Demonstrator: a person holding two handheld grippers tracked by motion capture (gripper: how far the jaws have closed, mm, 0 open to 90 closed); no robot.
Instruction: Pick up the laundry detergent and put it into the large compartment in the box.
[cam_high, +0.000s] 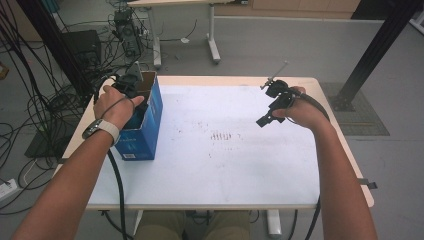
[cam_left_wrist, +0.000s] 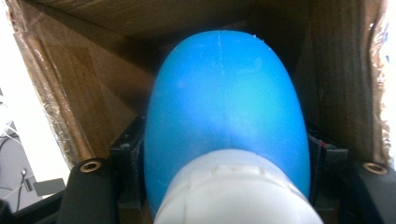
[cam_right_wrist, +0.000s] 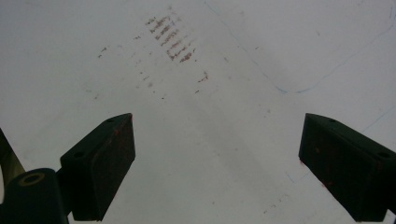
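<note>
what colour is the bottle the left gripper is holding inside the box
Blue bottle with a white cap, clearest in the left gripper view.

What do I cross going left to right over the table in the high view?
Watch on the left wrist → blue box with the left gripper at its open top → brown smudges on the white tabletop → right gripper.

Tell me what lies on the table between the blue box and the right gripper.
No object: between the blue box and the right gripper the high view shows bare white table, marked by reddish-brown smudges.
</note>
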